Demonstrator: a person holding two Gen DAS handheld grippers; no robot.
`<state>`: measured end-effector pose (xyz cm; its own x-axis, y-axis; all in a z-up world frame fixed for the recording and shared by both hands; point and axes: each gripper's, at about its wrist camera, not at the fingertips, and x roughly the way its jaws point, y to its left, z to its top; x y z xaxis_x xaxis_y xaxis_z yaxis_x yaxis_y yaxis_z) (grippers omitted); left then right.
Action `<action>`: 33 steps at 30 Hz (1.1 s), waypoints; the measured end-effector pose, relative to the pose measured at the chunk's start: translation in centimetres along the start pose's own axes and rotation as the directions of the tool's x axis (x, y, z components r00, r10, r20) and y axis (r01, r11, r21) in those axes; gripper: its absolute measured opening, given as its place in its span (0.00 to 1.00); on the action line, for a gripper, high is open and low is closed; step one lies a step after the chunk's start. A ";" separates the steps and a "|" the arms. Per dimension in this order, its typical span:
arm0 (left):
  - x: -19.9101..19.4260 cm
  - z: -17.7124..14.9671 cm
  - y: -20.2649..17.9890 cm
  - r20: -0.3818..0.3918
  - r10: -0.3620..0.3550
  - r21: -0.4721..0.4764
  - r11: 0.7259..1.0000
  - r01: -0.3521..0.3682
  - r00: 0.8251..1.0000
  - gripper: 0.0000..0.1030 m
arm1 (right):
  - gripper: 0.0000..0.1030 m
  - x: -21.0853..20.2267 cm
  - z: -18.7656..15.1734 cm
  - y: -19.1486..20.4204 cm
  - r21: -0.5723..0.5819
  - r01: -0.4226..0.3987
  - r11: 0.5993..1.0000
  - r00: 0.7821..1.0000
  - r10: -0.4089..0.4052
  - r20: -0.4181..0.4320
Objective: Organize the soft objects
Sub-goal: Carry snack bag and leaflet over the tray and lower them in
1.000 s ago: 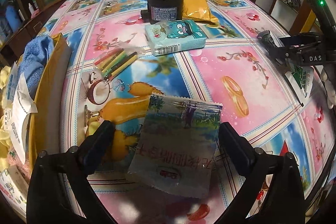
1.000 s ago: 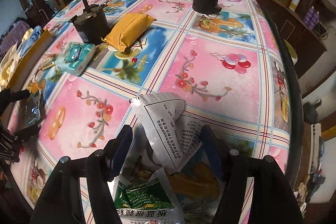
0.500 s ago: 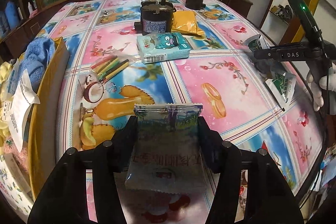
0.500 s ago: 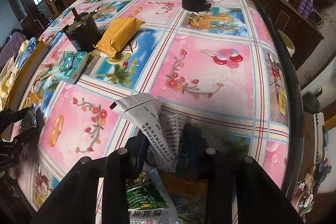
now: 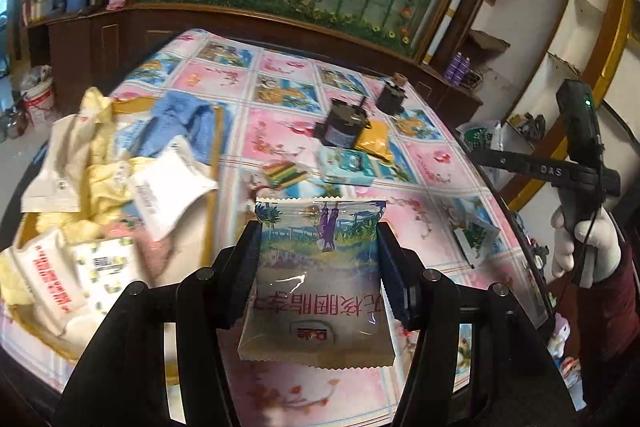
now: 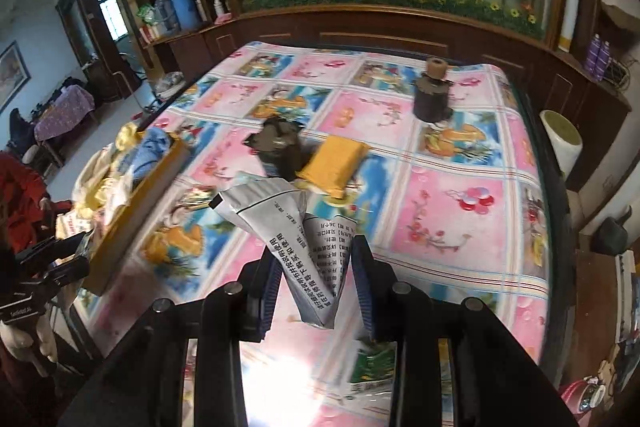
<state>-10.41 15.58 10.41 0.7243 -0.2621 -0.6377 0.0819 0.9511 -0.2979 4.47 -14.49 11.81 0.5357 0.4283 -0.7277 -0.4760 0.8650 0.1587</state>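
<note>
Glossy pink-and-blue picture-tiled tablecloth (image 5: pixel 432 155): left gripper (image 5: pixel 318 269) is pinching a clear landscape-printed snack packet (image 5: pixel 316 279); right gripper (image 6: pixel 316 281) is clamping a crumpled silver text-printed sachet (image 6: pixel 296 227).

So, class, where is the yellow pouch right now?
In the right wrist view, the yellow pouch lies mid-table on the tablecloth, touching the dark motor on its left.

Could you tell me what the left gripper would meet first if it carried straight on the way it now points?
Probably the striped packet on the tablecloth, beyond the snack packet in the left gripper; depth is unclear.
</note>
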 end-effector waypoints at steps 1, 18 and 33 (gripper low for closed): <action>-0.6 -0.1 1.0 0.009 0.022 -0.020 1.000 -0.021 1.000 0.55 | 0.33 0.1 0.0 1.2 -0.005 -0.034 0.999 0.999 0.034 0.000; -0.5 -4.1 12.3 -0.073 0.250 -0.206 0.943 -0.260 0.966 0.59 | 0.33 10.8 1.3 20.0 -0.045 -0.396 0.917 0.902 0.379 -0.205; -4.8 -4.3 13.5 0.057 0.157 -0.322 0.938 -0.131 0.986 0.62 | 0.35 17.6 0.4 25.6 -0.099 -0.268 0.958 0.902 0.214 -0.374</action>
<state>-15.72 28.93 6.37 0.7661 -0.0998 -0.6350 -0.2385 0.8732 -0.4250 1.98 15.27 3.32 0.1206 0.4736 -0.8724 -0.6690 0.6881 0.2810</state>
